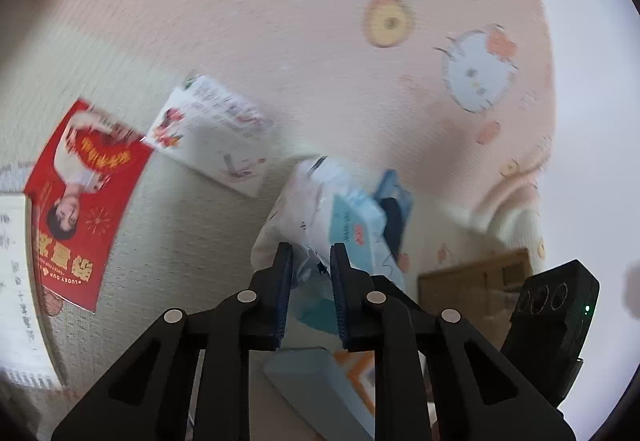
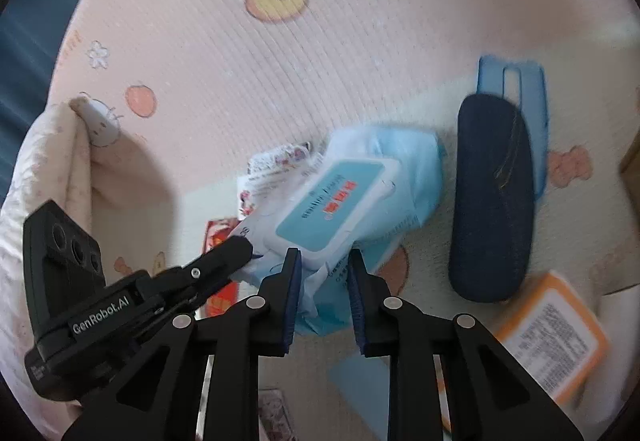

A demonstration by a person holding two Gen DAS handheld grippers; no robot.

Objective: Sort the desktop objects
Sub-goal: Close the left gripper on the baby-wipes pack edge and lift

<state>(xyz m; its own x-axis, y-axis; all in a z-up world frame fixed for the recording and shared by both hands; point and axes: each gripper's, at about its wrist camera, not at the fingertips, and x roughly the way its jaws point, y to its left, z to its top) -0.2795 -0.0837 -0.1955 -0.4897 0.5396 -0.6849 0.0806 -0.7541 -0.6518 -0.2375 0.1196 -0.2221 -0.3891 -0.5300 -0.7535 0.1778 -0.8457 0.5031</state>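
Note:
A light-blue wet-wipes pack with a white flip lid is held up over the pink cartoon mat. My left gripper is shut on the pack's crinkled end; it shows in the right wrist view as a black arm touching the pack's left end. My right gripper has its fingers around the pack's near edge, and whether they clamp it is unclear. A dark blue glasses case lies to the right, on a blue phone case.
A red leaflet and a white printed packet lie at the left. An orange-edged box and a grey-blue box lie near the grippers. A cardboard box stands at the right. A folded blanket lies at the left.

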